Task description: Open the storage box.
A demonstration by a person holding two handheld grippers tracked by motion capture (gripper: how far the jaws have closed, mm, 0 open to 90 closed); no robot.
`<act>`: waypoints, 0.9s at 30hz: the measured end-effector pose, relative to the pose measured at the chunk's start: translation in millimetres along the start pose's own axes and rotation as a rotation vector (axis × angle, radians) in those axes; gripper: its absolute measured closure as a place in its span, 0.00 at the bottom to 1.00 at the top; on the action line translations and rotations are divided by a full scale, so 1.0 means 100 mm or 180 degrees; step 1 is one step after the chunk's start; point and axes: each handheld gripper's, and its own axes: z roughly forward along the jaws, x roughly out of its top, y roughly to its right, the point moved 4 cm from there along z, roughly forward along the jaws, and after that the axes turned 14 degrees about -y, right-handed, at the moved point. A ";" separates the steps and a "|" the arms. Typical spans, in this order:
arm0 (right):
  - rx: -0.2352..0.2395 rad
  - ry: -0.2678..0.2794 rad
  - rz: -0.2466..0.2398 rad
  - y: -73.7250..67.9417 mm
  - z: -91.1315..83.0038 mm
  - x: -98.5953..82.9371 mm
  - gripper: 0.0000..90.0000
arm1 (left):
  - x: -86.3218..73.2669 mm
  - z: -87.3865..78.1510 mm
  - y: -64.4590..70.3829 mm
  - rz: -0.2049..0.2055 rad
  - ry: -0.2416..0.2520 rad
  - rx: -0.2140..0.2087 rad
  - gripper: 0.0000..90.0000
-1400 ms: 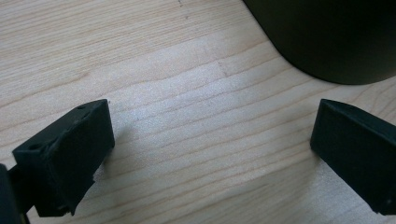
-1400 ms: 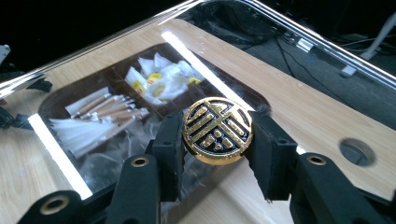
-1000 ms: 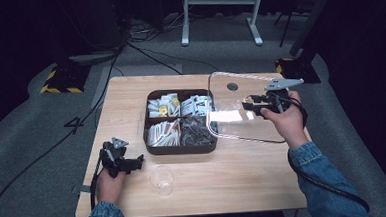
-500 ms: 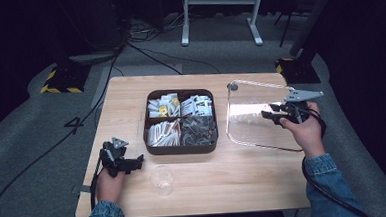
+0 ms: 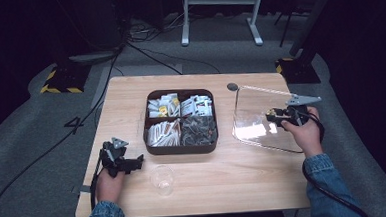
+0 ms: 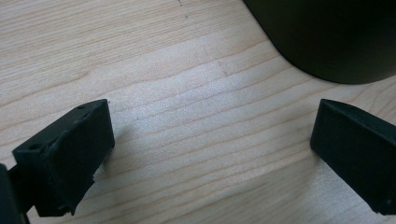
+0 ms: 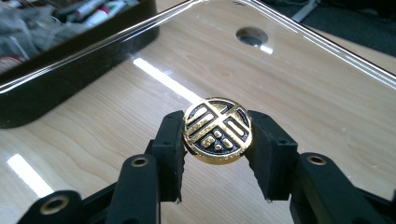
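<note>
The right gripper [image 7: 217, 154] is clamped on the gold and black knob [image 7: 217, 135] of a clear lid [image 5: 261, 117], the round knob pinched between the two black jaws. In the high view that lid lies over the right part of the wooden table [image 5: 130, 97], just beside the tray and apart from it, its far edge reaching toward the back right corner. Whether it rests flat on the wood or is held just above it I cannot tell. The wood grain reads straight through the lid, and a small dark hole [image 7: 252, 35] in the tabletop shows through it near the far corner.

The dark brown tray [image 5: 182, 148] sits in the middle of the table, uncovered, split into four compartments. The back left one holds small packets with some yellow among them, the back right one pale sachets with dark print. The front left compartment is filled with brownish stick packets, and the front right one with a grey, crinkly heap that is too small to make out.

A small clear cup [image 5: 162, 179] stands near the front edge, in front of the tray's left corner, and looks empty. The left gripper [image 5: 119, 160] rests low by the front left corner of the table, jaws spread wide with nothing between them, bare wood beneath and the tray's rounded dark wall just ahead.
</note>
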 end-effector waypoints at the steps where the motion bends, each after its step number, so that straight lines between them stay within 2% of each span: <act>1: -0.0003 -0.0019 0.0020 0.02 0.03 -0.02 0.65 | 0.00 0.00 0.00 0.0000 0.0000 0.0000 0.00; 12: -0.0004 -0.0156 0.0152 0.16 0.32 -0.23 0.65 | 0.00 0.00 0.00 0.0008 -0.0002 0.0000 0.00; 22: -0.0009 -0.0208 0.0208 0.20 0.43 -0.33 0.65 | 0.00 0.00 0.00 0.0015 -0.0005 -0.0005 0.00; 27: -0.0017 -0.0255 0.0183 0.19 0.48 -0.35 0.65 | 0.00 0.00 0.00 0.0014 -0.0004 -0.0005 0.00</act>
